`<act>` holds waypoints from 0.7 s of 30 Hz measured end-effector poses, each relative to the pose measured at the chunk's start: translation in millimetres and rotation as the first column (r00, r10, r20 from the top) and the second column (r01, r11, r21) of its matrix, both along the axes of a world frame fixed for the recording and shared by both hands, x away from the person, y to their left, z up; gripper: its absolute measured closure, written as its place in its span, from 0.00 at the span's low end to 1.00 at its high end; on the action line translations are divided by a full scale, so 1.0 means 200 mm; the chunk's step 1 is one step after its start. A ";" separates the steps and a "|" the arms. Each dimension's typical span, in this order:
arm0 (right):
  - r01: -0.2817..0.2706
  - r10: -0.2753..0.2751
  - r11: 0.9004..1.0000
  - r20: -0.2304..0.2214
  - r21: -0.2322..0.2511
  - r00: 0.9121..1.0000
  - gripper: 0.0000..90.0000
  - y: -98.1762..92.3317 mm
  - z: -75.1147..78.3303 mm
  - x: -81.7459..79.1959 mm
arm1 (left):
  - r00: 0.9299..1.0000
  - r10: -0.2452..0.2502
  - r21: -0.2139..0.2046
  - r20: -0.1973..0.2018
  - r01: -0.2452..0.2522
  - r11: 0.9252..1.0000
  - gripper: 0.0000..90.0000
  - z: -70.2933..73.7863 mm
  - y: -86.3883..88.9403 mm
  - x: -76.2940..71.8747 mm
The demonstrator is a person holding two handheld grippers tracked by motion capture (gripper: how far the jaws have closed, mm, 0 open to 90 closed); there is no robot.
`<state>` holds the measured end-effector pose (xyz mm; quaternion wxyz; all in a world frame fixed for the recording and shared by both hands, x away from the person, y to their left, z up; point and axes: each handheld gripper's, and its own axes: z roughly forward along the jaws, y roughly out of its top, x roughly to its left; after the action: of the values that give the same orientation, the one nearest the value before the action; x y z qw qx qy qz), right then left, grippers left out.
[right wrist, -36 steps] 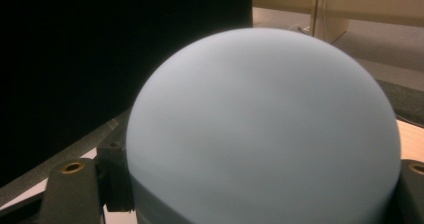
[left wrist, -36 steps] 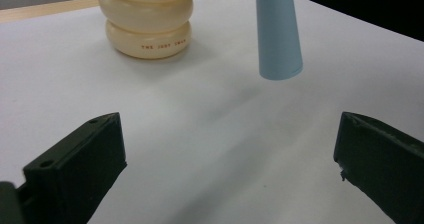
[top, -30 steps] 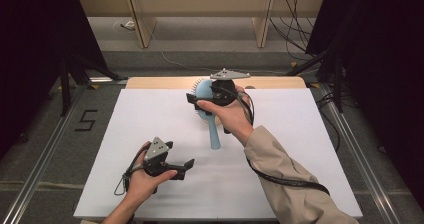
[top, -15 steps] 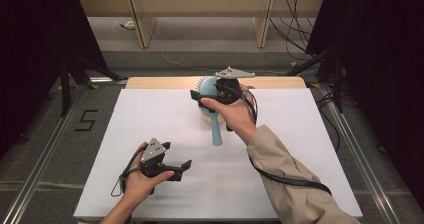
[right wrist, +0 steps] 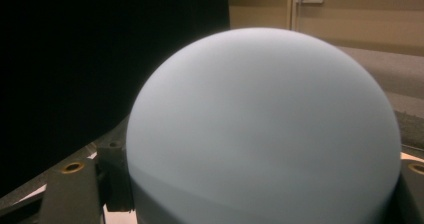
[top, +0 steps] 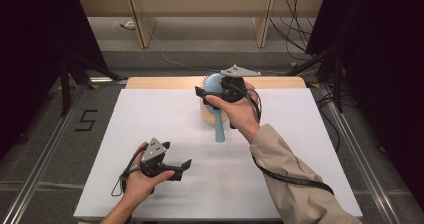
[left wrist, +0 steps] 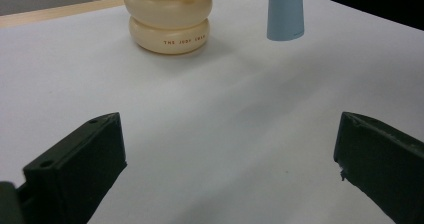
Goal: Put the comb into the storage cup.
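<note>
R tongs (top: 212,91) clamp brush (top: 218,119) head, handle hanging down by duck jar (left wrist: 169,21); L tongs (top: 180,164) open, empty, well apart.

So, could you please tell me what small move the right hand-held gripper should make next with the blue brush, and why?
Probably lift a little higher and draw back. The right hand-held gripper grips the blue brush by its rounded head, handle hanging down beside the cream jar; more height would likely keep the handle from knocking it. The left hand-held gripper waits open nearby.
</note>
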<state>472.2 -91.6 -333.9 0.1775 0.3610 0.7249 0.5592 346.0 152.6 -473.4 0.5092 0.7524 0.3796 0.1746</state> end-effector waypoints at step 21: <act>0.033 -0.033 0.999 0.033 0.005 0.999 0.27 -0.06 0.02 0.03 | 1.000 0.009 0.008 0.014 -0.010 1.000 0.00 0.00 0.00 0.00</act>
<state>477.7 -104.4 -330.2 0.1978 0.3640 0.7146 0.5637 346.9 152.2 -473.0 0.5081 0.7513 0.3789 0.1838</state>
